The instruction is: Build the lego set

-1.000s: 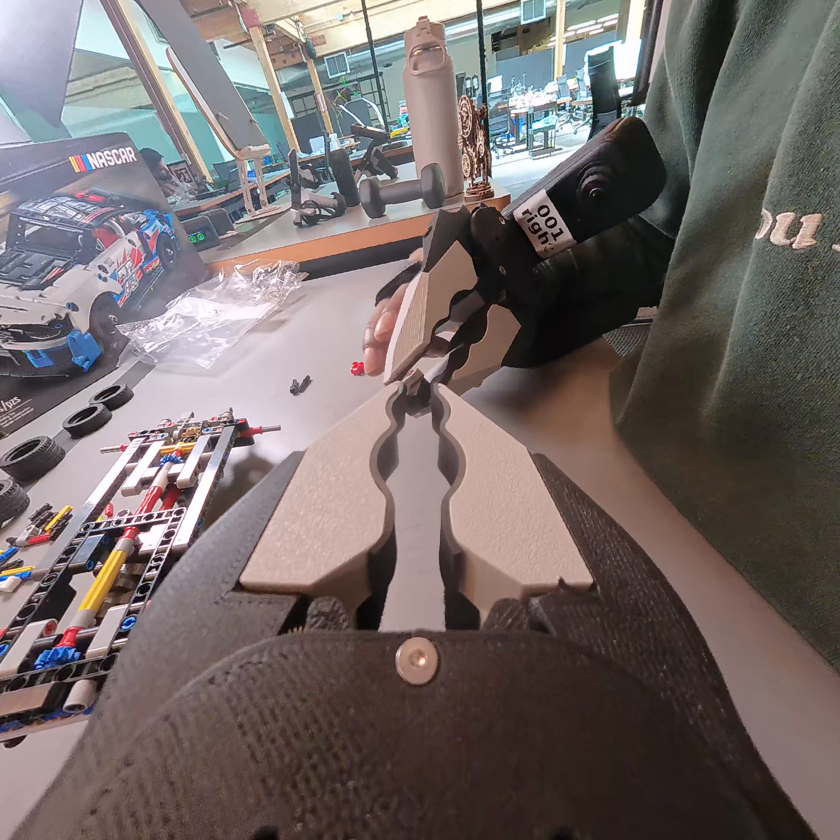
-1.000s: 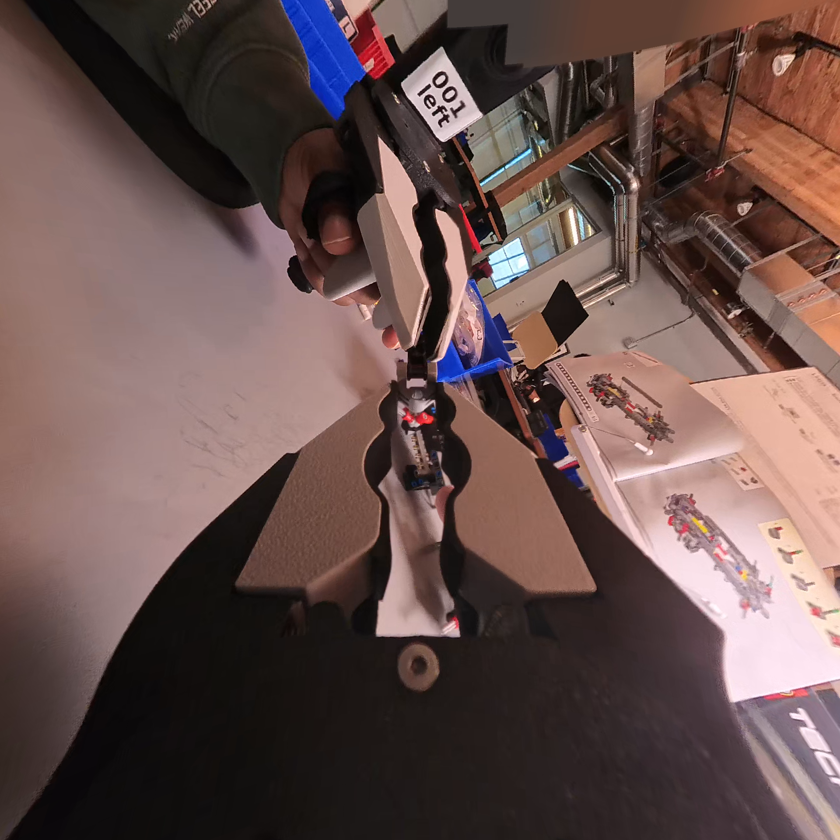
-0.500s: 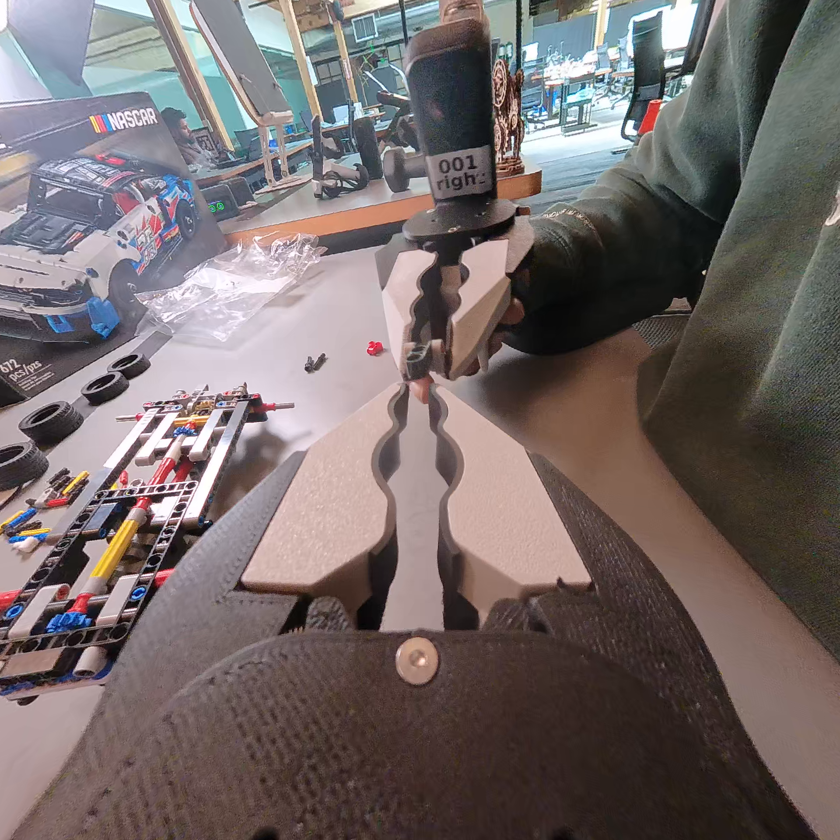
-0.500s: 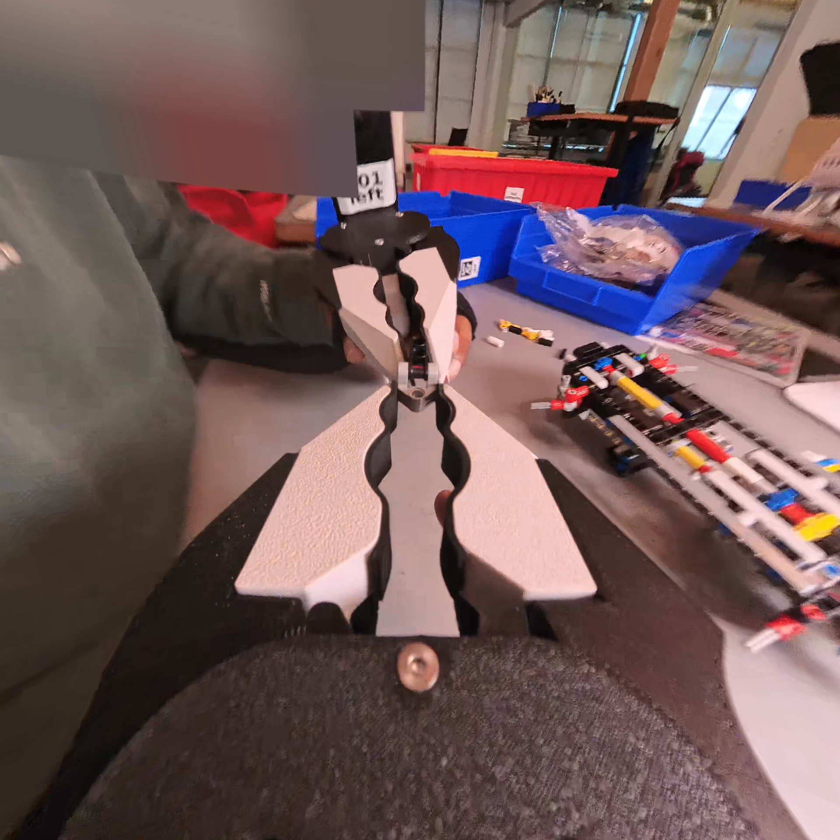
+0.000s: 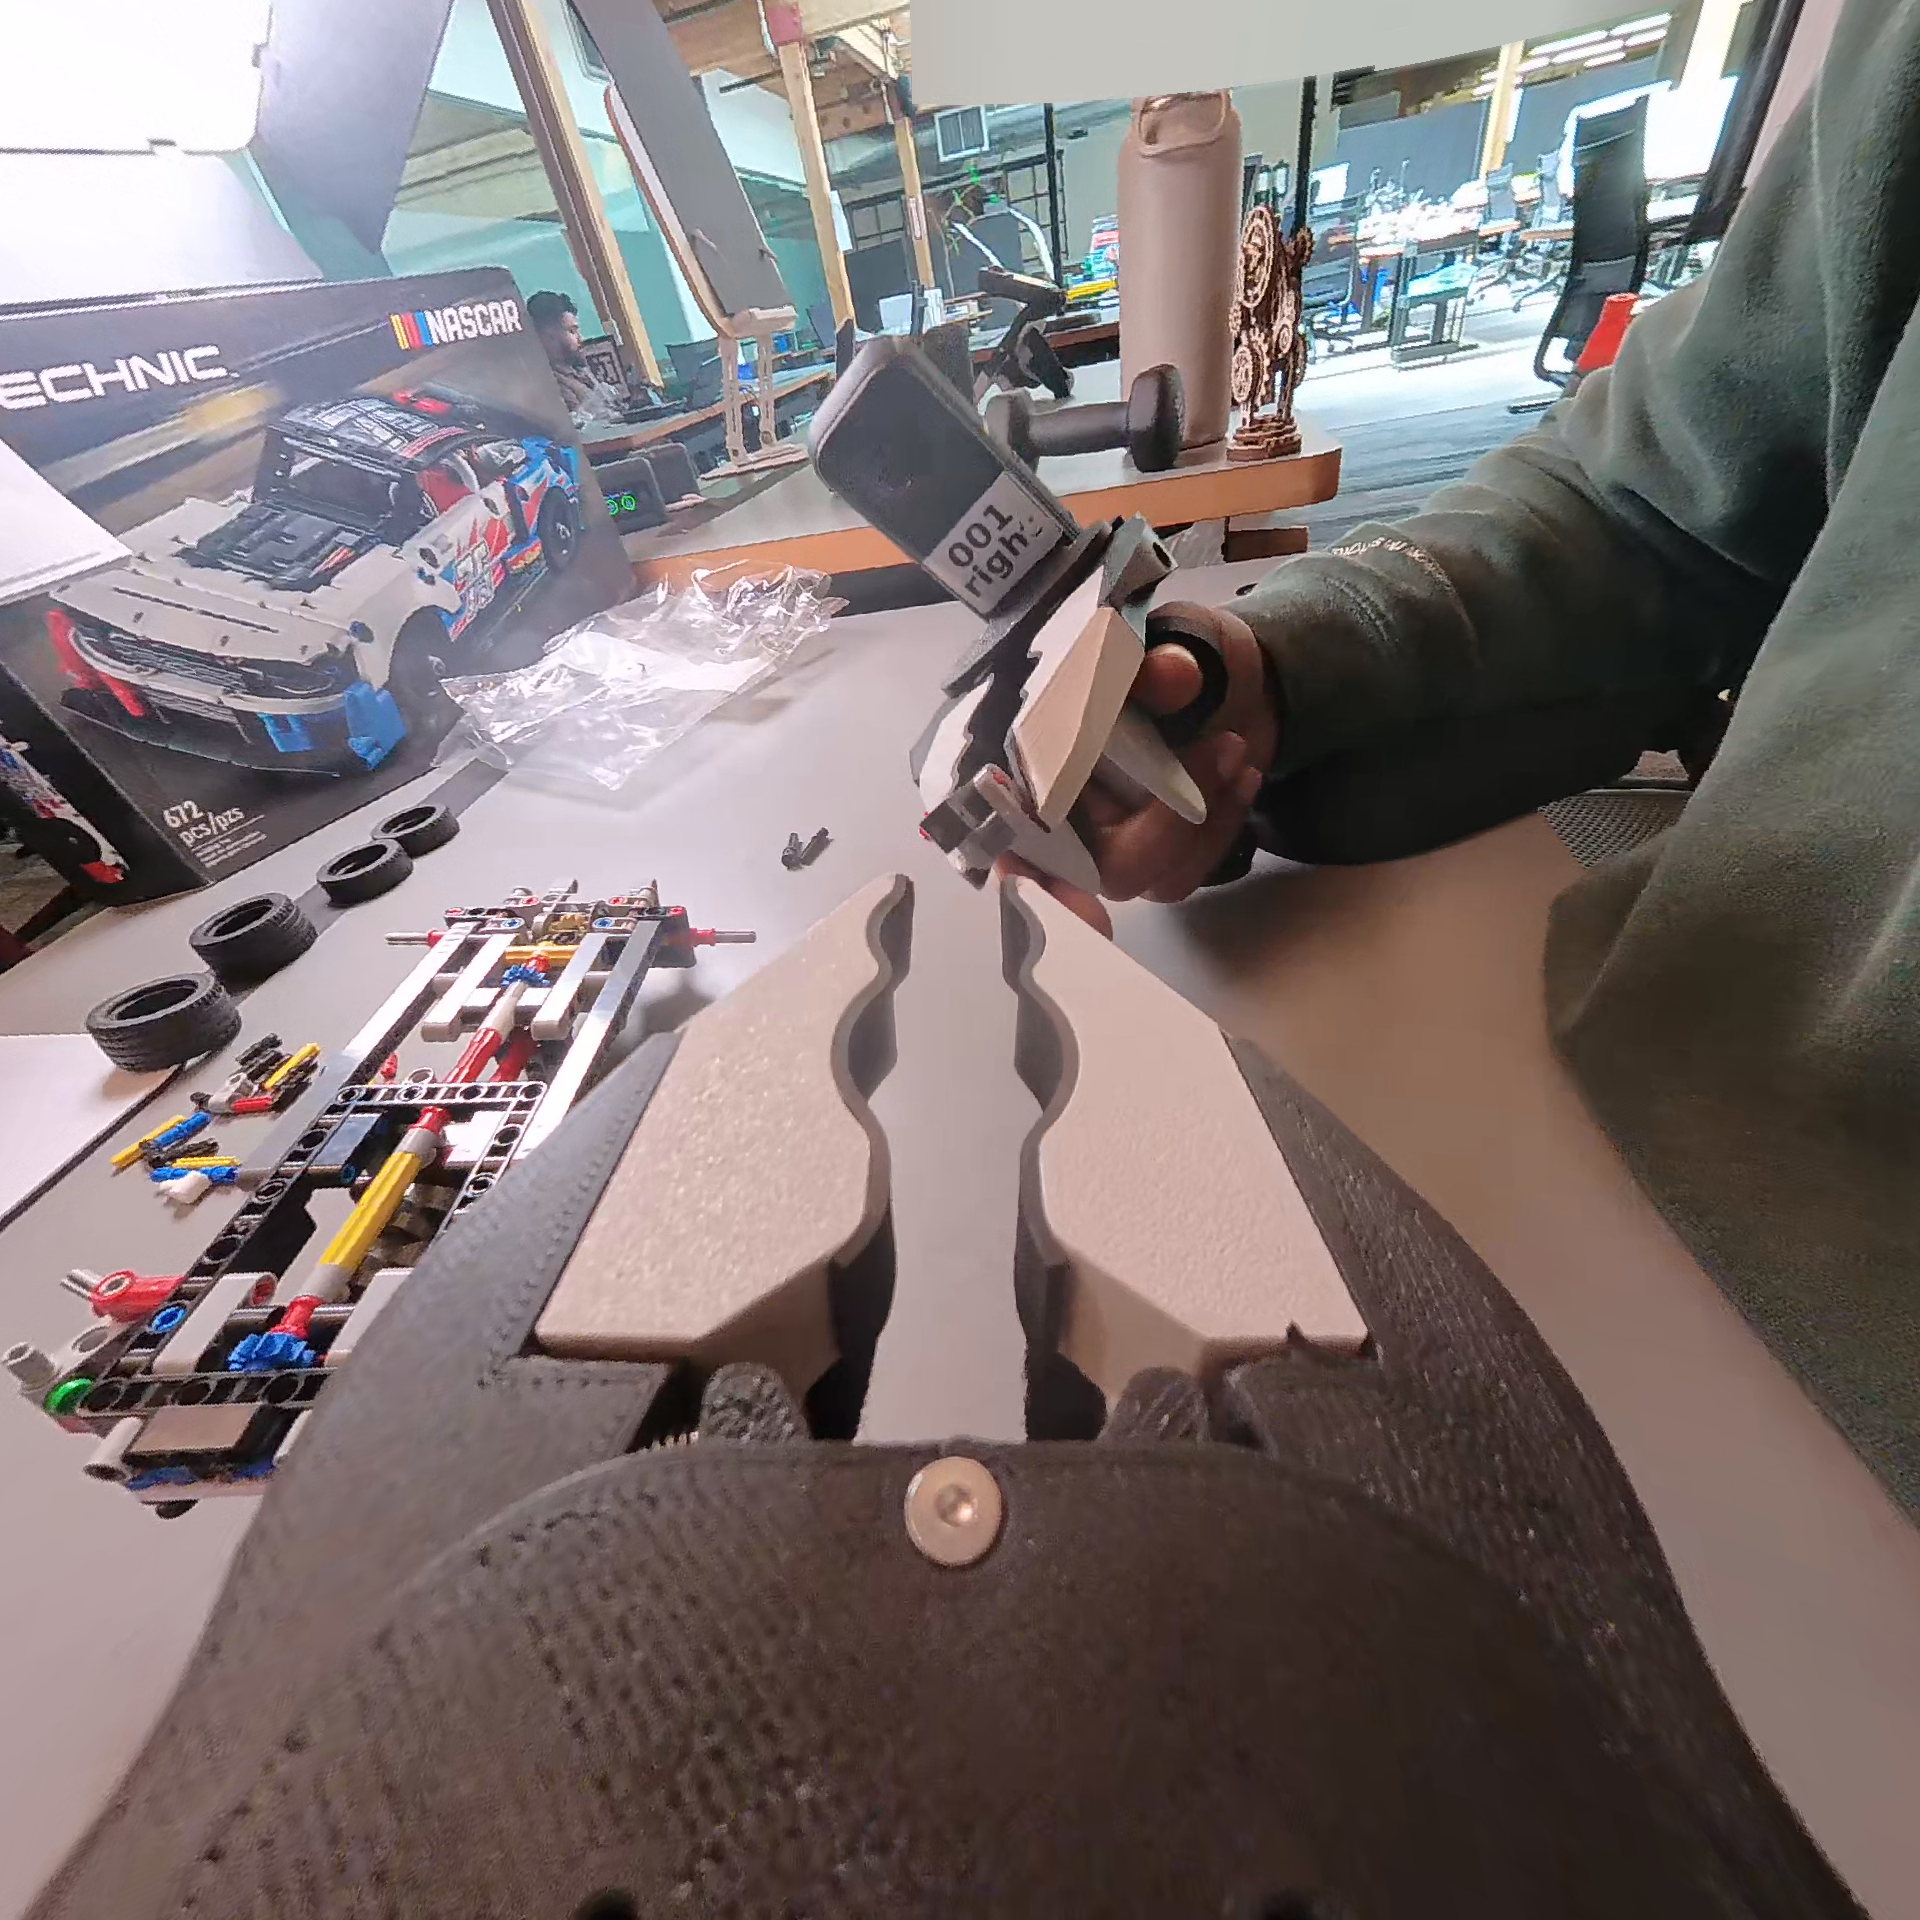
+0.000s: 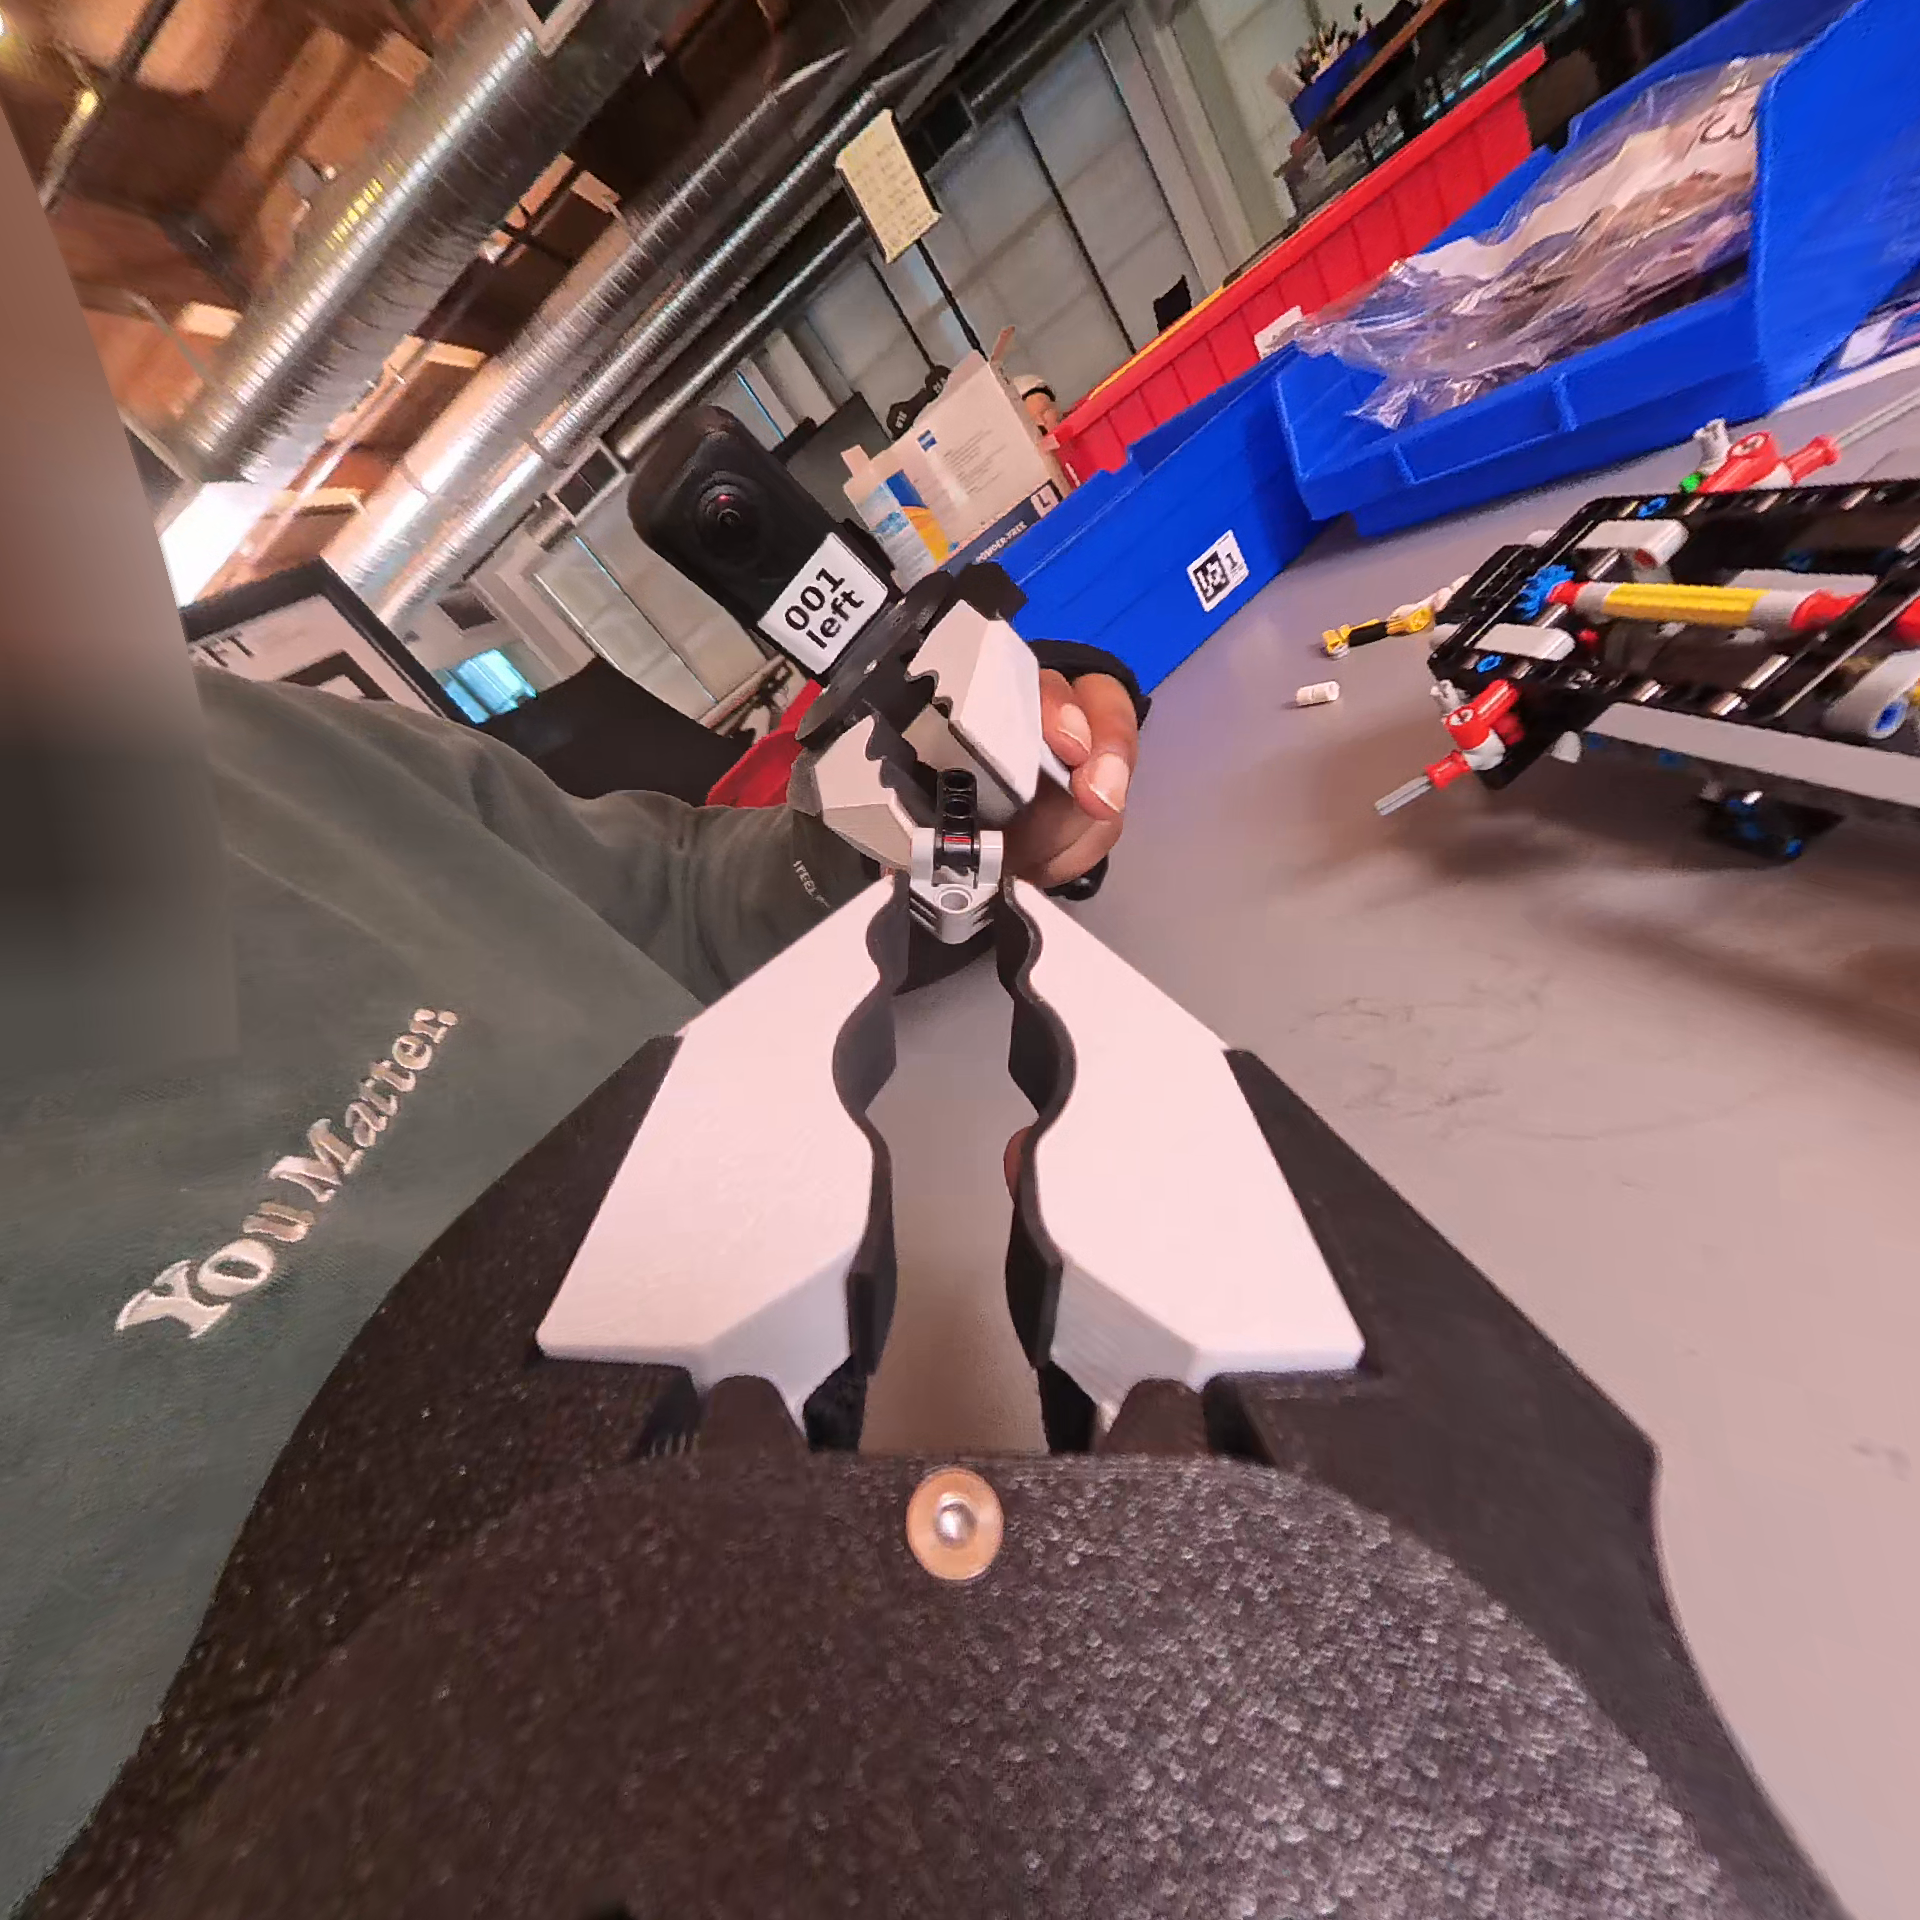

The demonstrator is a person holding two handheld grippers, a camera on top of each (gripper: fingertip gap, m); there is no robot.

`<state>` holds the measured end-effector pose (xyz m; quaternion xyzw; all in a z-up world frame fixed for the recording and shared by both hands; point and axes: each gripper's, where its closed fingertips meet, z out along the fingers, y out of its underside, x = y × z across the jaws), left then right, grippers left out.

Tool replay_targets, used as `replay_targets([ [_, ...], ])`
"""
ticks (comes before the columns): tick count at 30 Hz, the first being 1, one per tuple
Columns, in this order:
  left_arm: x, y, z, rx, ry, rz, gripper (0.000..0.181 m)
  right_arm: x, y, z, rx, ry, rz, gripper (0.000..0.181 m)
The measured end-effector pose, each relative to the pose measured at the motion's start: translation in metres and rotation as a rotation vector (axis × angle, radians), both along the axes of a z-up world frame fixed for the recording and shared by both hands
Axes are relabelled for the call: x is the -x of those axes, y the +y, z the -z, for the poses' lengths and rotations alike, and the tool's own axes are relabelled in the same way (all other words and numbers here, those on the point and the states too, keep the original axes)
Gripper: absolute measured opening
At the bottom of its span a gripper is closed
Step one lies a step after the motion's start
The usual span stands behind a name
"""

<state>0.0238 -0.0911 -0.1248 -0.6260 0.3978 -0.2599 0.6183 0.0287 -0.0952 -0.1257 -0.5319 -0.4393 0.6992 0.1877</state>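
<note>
Released by the left claw (image 5: 954,891), now parted, grey connector (image 6: 954,883) stays clamped in right claw (image 6: 951,902).

On the table (image 5: 1299,997), left of the left gripper (image 5: 954,896): a half-built frame (image 5: 395,1132), with loose pins (image 5: 208,1112) and four tyres (image 5: 255,930) farther left. Behind those, a boxed set (image 5: 270,540) and an empty bag (image 5: 644,665); just ahead of the fingertips, the right gripper (image 5: 971,831) with a small piece (image 6: 954,873). Beyond the frame in the right wrist view, bins (image 6: 1455,416) along the table's far edge.
</note>
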Motion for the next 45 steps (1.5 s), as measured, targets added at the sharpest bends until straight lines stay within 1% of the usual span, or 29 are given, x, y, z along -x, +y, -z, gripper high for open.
replay_targets([
  [6,-0.001,0.0,0.0,0.0,-0.002,-0.002,0.017,-0.001,-0.001,0.001,0.107,-0.022,-0.047,0.013],
  [11,-0.003,-0.002,0.0,0.002,-0.006,0.011,0.017,0.0,-0.007,0.012,0.115,-0.079,-0.084,0.013],
  [14,-0.007,-0.007,0.002,0.02,-0.008,0.053,0.011,0.001,-0.011,0.018,0.099,-0.108,-0.098,0.013],
  [16,-0.01,-0.01,0.004,0.027,0.001,0.077,0.003,0.001,-0.014,0.019,0.084,-0.112,-0.111,0.013],
  [18,-0.011,-0.011,0.005,0.021,0.015,0.08,0.001,0.001,-0.016,0.02,0.061,-0.112,-0.115,0.013],
  [20,-0.01,-0.011,0.004,0.018,0.019,0.075,0.003,0.001,-0.016,0.019,0.042,-0.107,-0.107,0.013],
  [22,-0.009,-0.009,0.005,0.03,0.025,0.065,0.009,0.001,-0.015,0.021,0.003,-0.111,-0.098,0.013],
  [25,-0.007,-0.008,0.01,0.145,-0.024,0.092,0.015,0.0,-0.017,0.025,-0.061,-0.121,-0.093,0.013],
  [28,-0.01,-0.014,0.011,0.23,-0.078,0.168,0.009,-0.001,-0.019,0.023,-0.059,-0.112,-0.108,0.013],
  [36,-0.01,-0.016,0.012,0.212,-0.051,0.173,0.006,-0.002,-0.012,0.017,0.04,-0.095,-0.103,0.013],
  [42,-0.007,-0.008,0.015,0.188,-0.032,0.119,0.021,-0.002,-0.007,0.016,0.11,-0.099,-0.096,0.013],
  [45,-0.009,-0.008,0.023,0.171,0.03,0.105,0.018,0.0,-0.004,0.021,0.12,-0.126,-0.083,0.013],
])
